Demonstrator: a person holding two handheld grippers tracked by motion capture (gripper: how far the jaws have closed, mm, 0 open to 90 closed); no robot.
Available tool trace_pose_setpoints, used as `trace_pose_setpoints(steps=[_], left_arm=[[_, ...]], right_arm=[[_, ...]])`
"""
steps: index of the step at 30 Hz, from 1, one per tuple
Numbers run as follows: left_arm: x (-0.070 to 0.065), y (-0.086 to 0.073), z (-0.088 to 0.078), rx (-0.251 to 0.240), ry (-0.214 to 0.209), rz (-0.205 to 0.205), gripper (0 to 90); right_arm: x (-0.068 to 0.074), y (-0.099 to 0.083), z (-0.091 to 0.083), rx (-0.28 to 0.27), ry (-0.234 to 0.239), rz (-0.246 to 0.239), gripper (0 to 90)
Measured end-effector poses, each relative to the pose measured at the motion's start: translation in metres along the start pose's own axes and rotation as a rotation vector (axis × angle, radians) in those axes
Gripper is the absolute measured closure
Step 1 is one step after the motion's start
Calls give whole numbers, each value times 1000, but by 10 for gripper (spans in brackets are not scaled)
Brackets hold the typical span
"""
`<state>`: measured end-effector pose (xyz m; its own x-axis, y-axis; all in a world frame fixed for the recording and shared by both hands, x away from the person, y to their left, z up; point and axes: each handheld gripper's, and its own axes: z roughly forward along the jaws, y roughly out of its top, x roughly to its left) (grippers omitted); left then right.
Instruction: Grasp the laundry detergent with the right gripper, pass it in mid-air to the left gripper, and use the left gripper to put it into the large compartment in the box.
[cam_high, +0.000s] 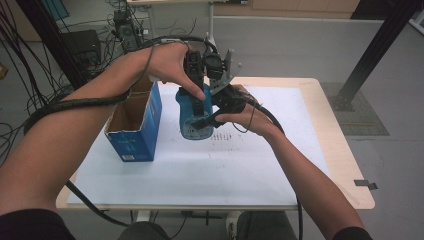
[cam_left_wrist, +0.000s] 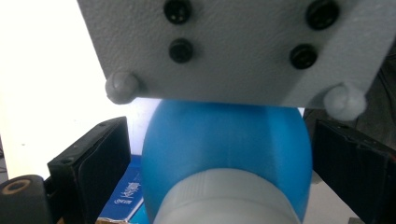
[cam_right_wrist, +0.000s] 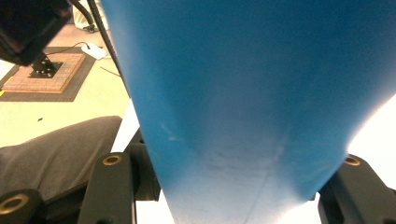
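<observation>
Now the right claw (cam_high: 207, 120) pinches the low end of the blue bottle (cam_high: 192, 117), held up over the tabletop (cam_high: 260, 165), its long way running up to the white cap (cam_left_wrist: 224, 200), where the left claw (cam_high: 200, 82) sits, spread beside it.

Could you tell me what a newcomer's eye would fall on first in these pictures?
Most striking is the blue bottle held above the middle of the white-covered table, with the right gripper clamped on its body. The left gripper sits over its top, jaws either side of the bottle's grey cap. Just left of it stands an open blue carton.
</observation>
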<state>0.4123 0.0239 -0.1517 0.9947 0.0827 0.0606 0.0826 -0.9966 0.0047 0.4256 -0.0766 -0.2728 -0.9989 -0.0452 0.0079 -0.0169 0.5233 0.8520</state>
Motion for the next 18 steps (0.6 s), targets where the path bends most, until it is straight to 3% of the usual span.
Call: trace_pose_setpoints(steps=[18], left_arm=[[0, 2, -1, -2, 1, 4, 64]], right_arm=[[0, 0, -1, -4, 0, -1, 428]])
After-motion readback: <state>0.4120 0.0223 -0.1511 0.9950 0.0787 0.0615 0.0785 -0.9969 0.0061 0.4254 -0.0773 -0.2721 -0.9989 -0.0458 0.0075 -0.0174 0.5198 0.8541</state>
